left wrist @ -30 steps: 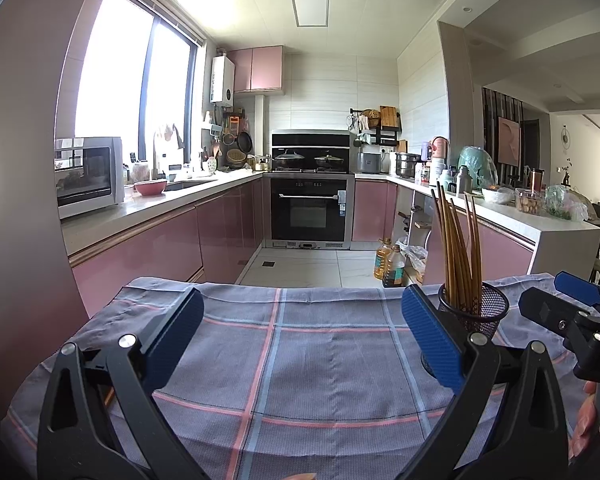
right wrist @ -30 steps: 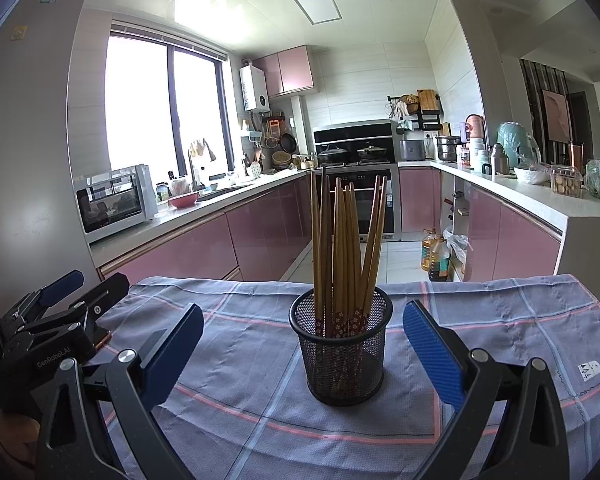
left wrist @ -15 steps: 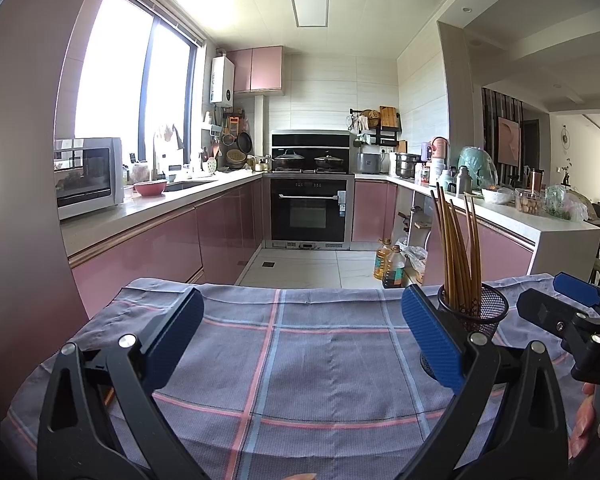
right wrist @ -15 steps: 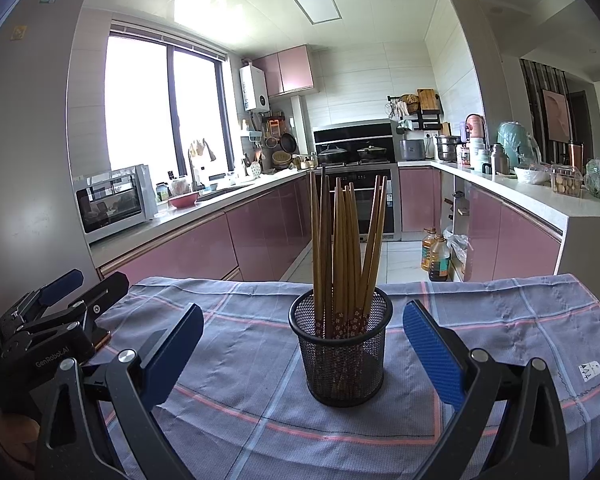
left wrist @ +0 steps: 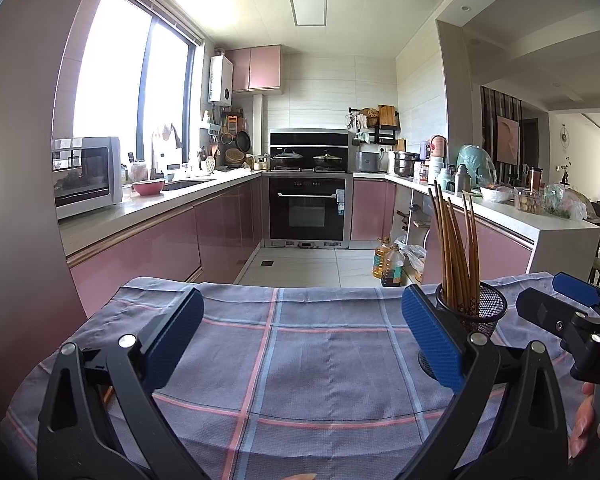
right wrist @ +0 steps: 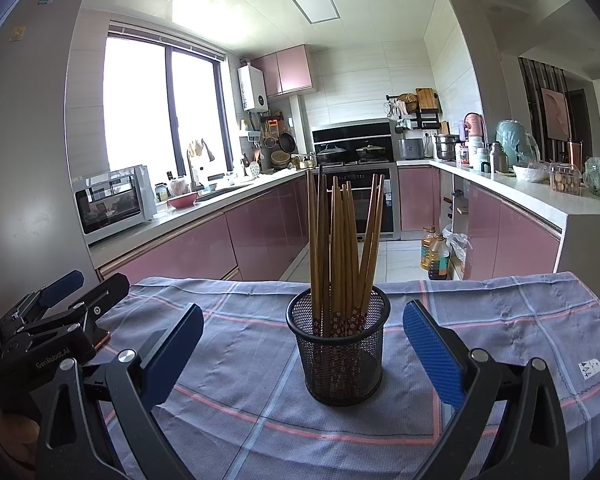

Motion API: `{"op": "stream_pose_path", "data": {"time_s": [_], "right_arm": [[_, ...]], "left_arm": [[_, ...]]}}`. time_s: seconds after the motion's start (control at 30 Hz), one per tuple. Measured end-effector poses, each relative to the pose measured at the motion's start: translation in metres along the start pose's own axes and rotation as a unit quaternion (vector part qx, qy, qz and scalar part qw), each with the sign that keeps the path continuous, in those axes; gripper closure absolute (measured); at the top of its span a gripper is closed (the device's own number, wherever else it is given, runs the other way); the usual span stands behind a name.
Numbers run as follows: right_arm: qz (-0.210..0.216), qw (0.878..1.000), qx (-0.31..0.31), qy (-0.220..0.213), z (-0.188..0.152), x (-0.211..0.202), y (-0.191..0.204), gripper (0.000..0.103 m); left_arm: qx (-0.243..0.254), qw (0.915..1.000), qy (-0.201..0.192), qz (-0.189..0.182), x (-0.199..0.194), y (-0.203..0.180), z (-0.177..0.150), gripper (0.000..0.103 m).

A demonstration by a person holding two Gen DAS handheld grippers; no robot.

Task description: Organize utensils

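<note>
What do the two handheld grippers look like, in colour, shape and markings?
Both are black frames with triangular cut-outs, silver rivets and flat, textured blue pads on the jaws. The left gripper seen from the right wrist view carries white lettering, apparently "GenRobot.AI". The right gripper is the same build. No sleeves or cables show.

Wooden chopsticks point(right wrist: 340, 248) stand in a black wire-mesh cup point(right wrist: 340, 354) on woven checked cloth point(right wrist: 244, 360).
</note>
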State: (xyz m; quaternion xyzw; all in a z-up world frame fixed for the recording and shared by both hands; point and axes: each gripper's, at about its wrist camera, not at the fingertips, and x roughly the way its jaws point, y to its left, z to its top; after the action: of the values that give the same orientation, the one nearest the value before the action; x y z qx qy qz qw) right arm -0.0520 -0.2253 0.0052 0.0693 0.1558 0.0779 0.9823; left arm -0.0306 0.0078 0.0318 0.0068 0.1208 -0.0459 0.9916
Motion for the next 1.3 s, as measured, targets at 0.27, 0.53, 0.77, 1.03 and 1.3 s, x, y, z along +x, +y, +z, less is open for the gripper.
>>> {"op": "stream_pose_path", "data": {"time_s": [0.27,0.53,0.77,1.03,1.3], "right_arm": [[0.000,1.000,0.000,0.000,-0.0006,-0.0003,-0.0004,0.006],[-0.001,1.000,0.001,0.001,-0.0020,0.0000,-0.0009,0.006],[0.000,1.000,0.002,0.000,-0.0025,-0.0004,-0.0013,0.006],[-0.001,1.000,0.002,0.000,-0.0044,-0.0004,-0.0009,0.006],[-0.001,1.000,0.003,-0.001,-0.0044,-0.0001,-0.0005,0.006]], "left_arm": [[0.000,1.0000,0.001,0.000,0.0002,-0.0001,0.0002,0.005],[0.000,1.0000,0.000,0.000,0.0000,-0.0002,0.0001,0.005],[0.002,1.0000,0.000,-0.001,0.0006,-0.0005,-0.0011,0.005],[0.002,1.0000,0.000,-0.001,0.0005,-0.0008,-0.0011,0.005],[0.002,1.0000,0.000,0.001,0.0008,-0.0009,-0.0019,0.005]]}}
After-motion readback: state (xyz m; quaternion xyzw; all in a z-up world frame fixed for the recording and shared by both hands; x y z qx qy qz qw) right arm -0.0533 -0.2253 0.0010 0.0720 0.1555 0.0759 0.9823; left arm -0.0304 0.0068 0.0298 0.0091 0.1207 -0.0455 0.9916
